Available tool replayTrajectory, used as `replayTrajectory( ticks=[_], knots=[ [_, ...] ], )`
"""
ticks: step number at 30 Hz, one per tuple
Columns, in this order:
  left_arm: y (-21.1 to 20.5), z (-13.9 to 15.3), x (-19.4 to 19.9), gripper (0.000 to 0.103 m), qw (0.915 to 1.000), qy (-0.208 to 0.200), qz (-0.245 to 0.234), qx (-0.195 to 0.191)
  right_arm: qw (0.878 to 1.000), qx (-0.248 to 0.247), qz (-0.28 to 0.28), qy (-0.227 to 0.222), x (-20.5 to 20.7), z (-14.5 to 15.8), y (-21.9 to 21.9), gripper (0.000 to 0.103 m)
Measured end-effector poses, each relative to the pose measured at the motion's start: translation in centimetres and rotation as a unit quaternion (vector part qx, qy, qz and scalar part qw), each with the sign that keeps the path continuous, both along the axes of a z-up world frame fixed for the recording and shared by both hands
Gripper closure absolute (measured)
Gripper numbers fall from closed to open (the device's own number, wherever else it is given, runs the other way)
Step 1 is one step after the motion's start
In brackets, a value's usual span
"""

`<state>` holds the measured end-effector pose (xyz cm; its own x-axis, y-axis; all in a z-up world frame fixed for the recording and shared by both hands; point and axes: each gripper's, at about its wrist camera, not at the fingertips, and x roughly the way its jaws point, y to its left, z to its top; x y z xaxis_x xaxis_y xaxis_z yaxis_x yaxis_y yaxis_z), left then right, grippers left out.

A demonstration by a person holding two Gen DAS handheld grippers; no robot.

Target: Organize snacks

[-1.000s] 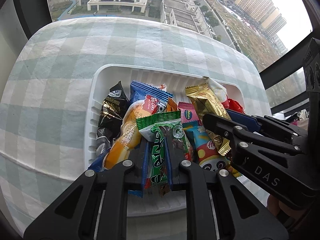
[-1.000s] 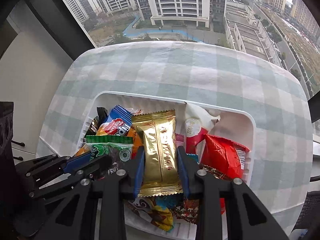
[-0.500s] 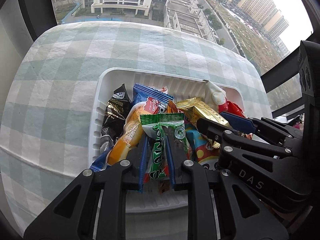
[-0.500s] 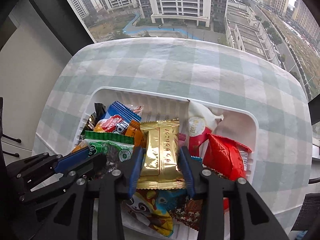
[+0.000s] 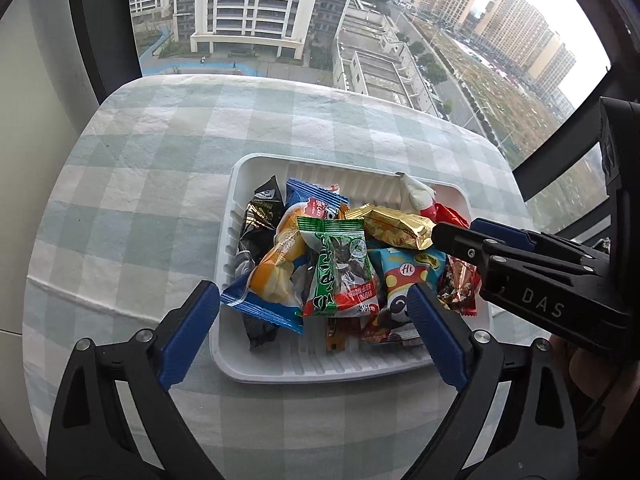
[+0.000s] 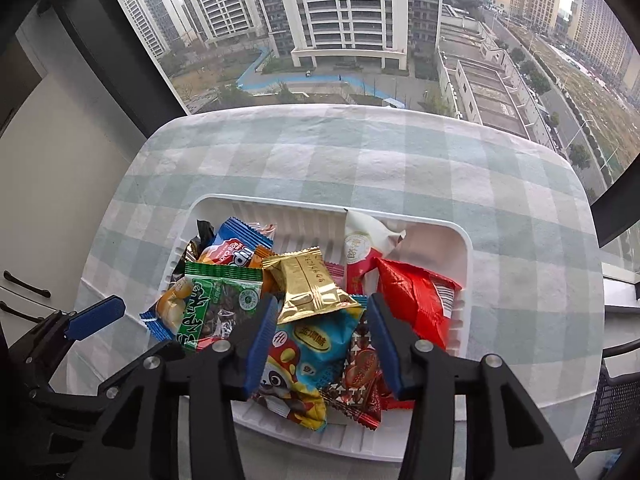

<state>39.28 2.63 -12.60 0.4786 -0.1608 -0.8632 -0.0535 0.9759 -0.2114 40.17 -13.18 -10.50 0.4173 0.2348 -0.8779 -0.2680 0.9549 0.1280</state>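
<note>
Left wrist view: the left claw (image 5: 316,308) is spread wide, its blue pads flanking the near end of a white tray (image 5: 304,372) that sits on a table (image 5: 140,208) covered in pale green check cloth. Nothing is held between its fingers. Inside the tray lies a heap of snack packets: a green packet (image 5: 340,268) on top in the middle, a gold packet (image 5: 394,226) just behind it to the right, an orange-yellow packet (image 5: 276,272) with a blue end on the left, a black packet (image 5: 258,216) against the left wall, and a light blue packet with a cartoon face (image 5: 404,280) under the gold one. The right claw (image 5: 452,234) reaches in from the right side (its black frame reads "DAS"), its tip just beside the gold packet; from this angle I cannot tell how its fingers stand.

Right wrist view: the right claw (image 6: 322,320) is parted, holding nothing, with the gold packet (image 6: 310,284) lying just beyond its fingertips and the light blue packet with a cartoon face (image 6: 308,352) in the gap between the pads. A red packet (image 6: 416,300) lies to the right, touching the tray (image 6: 466,248) wall, and a white-and-red packet (image 6: 362,252) rests behind it. The green packet (image 6: 218,304) is on the left. One blue pad of the left claw (image 6: 96,318) shows at the left edge, over the cloth beside the tray.
</note>
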Motion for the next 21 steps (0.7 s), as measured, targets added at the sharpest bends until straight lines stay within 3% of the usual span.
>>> replayTrajectory(
  ticks=[4, 6, 10, 14, 16, 21],
  knots=[
    [-0.8, 1.4, -2.8, 0.001, 0.9994, -0.020, -0.013, 0.025, 1.000, 0.011, -0.005, -0.026, -2.4, 1.8, -0.7, 0.048],
    [-1.3, 2.1, -4.7, 0.001, 0.9987, -0.032, -0.023, 0.034, 0.999, 0.026, -0.008, -0.038, -4.2, 2.7, -1.4, 0.040],
    [-2.0, 2.9, -9.3, 0.001, 0.9984, -0.034, -0.046, 0.004, 0.997, 0.043, -0.011, -0.062, -8.9, 3.8, -3.0, 0.030],
    [-2.9, 3.7, -13.9, 0.001, 0.9963, -0.007, 0.000, 0.086, 0.997, 0.033, -0.017, -0.073, -14.4, 3.6, -4.3, 0.026],
    [-2.8, 4.4, -16.3, 0.001, 0.9936, -0.008, 0.028, 0.110, 0.996, 0.035, -0.028, -0.071, -16.9, 3.4, -4.9, 0.026],
    [-2.5, 7.1, -20.7, 0.001, 0.9968, -0.059, 0.016, 0.051, 0.996, 0.038, -0.047, -0.068, -22.1, 3.2, -5.4, 0.026]
  ],
)
